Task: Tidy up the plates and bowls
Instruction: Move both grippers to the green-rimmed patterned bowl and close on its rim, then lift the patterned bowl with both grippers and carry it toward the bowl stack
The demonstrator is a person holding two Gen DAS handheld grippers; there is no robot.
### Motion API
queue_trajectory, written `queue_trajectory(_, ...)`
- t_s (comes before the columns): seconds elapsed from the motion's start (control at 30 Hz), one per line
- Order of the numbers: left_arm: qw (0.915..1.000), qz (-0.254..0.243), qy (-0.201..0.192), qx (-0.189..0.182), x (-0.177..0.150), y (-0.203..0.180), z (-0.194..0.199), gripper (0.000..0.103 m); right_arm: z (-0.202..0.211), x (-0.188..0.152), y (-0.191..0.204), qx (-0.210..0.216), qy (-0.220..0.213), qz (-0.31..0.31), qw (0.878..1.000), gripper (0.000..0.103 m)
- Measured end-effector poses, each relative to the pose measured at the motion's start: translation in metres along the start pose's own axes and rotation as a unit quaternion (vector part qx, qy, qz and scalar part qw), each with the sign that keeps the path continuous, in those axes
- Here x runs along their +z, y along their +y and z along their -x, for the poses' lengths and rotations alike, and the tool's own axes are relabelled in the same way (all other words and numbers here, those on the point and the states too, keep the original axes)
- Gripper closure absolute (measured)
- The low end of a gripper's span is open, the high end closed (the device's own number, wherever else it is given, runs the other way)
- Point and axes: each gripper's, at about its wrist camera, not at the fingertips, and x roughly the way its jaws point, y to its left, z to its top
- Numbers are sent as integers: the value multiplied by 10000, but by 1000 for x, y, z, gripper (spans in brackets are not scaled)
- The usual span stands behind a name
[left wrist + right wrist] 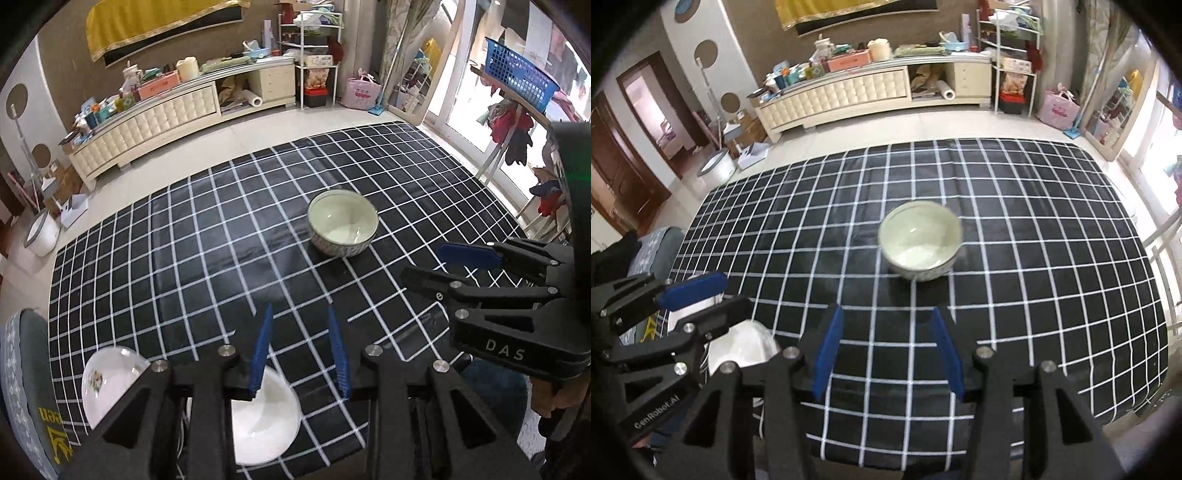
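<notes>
Nearest, both hand-held grippers are empty: left hand-held gripper (301, 349) has blue ribbed pads narrowly parted over a white glazed bowl (264, 424) at the surface's near edge, a floral plate (107, 380) just beside; right hand-held gripper (888, 354) gapes wider, nothing between. Farther, mid-surface on the checked cloth (1034, 240), sits a pale-green ceramic bowl (919, 242): likely stiff, slick, breakable, fairly heavy, so pinch its rim wall.

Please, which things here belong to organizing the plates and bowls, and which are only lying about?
For the job: green bowl, white bowl, flowered plate.

Lying about: blue basket, paper towel roll, pink bag, white bucket.
</notes>
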Motion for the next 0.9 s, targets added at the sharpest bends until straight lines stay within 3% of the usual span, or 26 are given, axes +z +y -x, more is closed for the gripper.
queue_trajectory(0.53, 9996, 68, 291, -1, 75, -12, -73, 75, -40, 48, -57, -151, 33, -486, 9987, 47)
queue_trajectory(0.67, 9987, 322, 353, -198, 85, -4, -89, 66, -60, 56, -62, -290, 239, -435, 9983, 47)
queue_trajectory(0.9, 9977, 196, 631, -160, 98, -5, -125, 66, -93, 54, -78, -232, 586, -514, 9967, 47)
